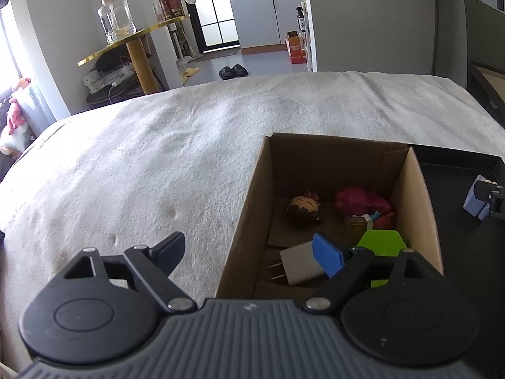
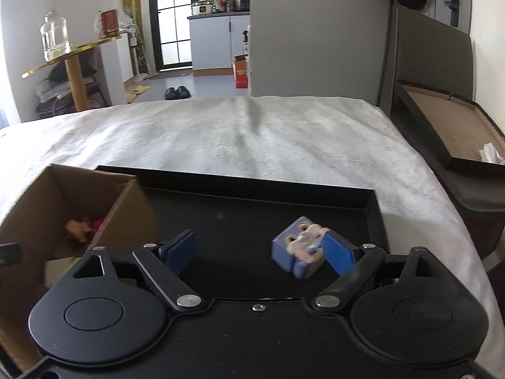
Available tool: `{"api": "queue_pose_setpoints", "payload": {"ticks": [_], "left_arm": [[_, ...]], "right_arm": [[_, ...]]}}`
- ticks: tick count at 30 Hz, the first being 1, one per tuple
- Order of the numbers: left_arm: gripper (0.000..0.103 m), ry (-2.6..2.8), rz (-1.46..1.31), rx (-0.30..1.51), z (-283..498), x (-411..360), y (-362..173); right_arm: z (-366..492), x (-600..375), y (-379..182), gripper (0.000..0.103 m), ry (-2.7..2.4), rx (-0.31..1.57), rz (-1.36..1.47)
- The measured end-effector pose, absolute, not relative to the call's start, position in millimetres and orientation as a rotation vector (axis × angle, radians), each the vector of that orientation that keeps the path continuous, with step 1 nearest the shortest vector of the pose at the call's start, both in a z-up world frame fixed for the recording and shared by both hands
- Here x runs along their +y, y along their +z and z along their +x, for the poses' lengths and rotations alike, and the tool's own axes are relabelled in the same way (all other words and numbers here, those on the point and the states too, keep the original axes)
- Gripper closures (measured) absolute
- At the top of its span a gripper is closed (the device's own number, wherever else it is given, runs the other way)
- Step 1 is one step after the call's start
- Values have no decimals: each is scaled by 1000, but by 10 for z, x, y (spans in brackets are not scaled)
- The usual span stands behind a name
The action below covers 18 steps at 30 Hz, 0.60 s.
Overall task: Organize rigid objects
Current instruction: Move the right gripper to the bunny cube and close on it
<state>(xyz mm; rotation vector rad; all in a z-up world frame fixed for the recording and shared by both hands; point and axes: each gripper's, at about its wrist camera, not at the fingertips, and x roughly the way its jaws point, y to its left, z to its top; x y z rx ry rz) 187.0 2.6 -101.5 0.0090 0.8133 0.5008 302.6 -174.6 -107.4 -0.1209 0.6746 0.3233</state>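
An open cardboard box (image 1: 252, 214) stands on the white bedcover. It holds a white plug charger (image 1: 300, 265), a round-faced brown figurine (image 1: 303, 208), a pink toy (image 1: 359, 202) and a green piece (image 1: 383, 243). My left gripper (image 1: 249, 251) hangs open over the box's left wall, nothing between its fingers; the charger lies below the right finger. Beside the box (image 2: 126, 214) sits a shallow black tray (image 2: 252, 189). In it a blue cube figure (image 2: 298, 248) rests tilted, right against the right finger of my open right gripper (image 2: 258, 248). The left finger stands far from it.
The white bedcover (image 1: 157, 158) stretches ahead and left. A gold round table (image 1: 126, 44) with a glass jar (image 1: 116, 19) stands beyond the bed's far left. At the right, a black lid with a brown inside (image 2: 448, 126) leans by a dark headboard (image 2: 432, 50).
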Motion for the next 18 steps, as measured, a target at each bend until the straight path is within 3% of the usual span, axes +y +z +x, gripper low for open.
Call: {"api": "queue_pose_setpoints", "payload": {"ticks": [6,9,18], "left_arm": [[16,516,17,840,1865,81,-1056],[16,507,18,842,1862,72,-1070],[15,533,20,855,1866,97,-1102]], "right_arm": [[3239,-1841,-1269,14,293,675,-148],[3326,-1872,-1327,6,278,684,-145],[3488,-1831,-1549,6,298,728,-199]]}}
